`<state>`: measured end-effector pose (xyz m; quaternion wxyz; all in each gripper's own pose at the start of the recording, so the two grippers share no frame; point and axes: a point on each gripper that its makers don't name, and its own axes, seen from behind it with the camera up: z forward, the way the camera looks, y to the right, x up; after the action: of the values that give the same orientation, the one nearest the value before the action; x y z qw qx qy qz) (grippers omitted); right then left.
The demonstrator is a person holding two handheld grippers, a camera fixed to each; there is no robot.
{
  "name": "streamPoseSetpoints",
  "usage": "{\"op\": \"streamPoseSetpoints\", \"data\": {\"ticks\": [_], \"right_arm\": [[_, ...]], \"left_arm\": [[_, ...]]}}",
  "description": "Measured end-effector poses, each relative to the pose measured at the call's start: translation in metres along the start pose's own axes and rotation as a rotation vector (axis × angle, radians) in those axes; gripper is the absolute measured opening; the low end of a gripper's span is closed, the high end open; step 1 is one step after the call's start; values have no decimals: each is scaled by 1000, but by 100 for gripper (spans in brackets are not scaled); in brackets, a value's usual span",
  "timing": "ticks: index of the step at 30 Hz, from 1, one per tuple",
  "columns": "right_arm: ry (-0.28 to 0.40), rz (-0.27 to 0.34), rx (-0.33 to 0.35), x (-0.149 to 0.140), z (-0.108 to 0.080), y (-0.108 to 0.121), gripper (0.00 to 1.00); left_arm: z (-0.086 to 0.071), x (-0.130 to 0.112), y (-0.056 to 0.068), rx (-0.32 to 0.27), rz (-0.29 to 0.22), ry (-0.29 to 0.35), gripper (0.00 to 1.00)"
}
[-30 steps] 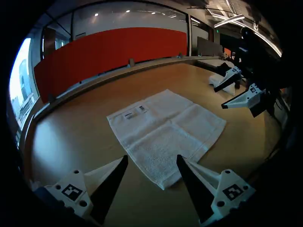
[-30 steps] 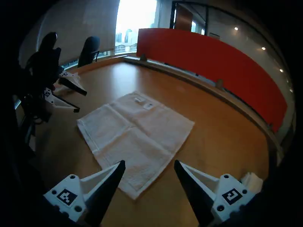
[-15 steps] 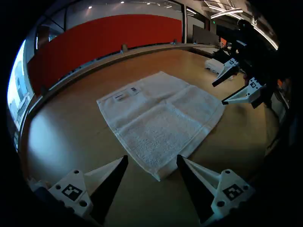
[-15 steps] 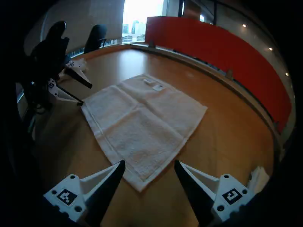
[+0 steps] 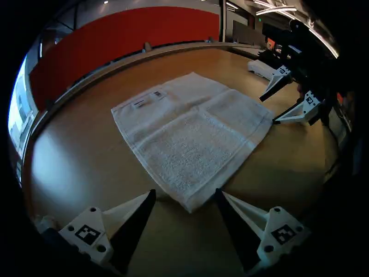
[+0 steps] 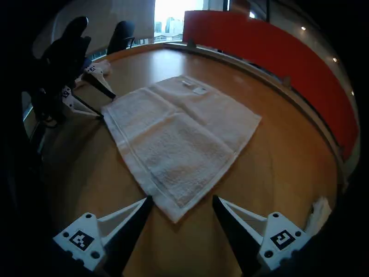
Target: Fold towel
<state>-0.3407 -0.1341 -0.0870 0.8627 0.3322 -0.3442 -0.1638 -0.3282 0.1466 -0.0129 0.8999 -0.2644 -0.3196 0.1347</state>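
White square terry towel (image 5: 189,134) flat on wooden tabletop (image 5: 78,157), your left gripper (image 5: 184,191) jaws spread apart, nearest towel corner between them, your right gripper (image 6: 181,198) likewise at the adjacent corner.

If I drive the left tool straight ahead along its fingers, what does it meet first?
Most likely the near corner of the flat white terry towel, which lies on the brown wooden table between the open fingers of the left tool. Its height above the table is unclear.
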Motion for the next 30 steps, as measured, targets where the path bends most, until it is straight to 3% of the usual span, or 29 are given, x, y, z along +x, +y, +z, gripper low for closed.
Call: {"op": "streamPoseSetpoints", "data": {"ticks": [14,23,30], "right_arm": [[-4,29,45,-4,1,-5,80],[-2,32,47,-4,1,-6,62],[-1,35,46,-4,1,-8,32]], "left_arm": [[1,-2,2,-13,-10,-24,93],[3,-1,8,-26,2,-36,77],[2,-1,9,-21,-6,-46,66]]}}
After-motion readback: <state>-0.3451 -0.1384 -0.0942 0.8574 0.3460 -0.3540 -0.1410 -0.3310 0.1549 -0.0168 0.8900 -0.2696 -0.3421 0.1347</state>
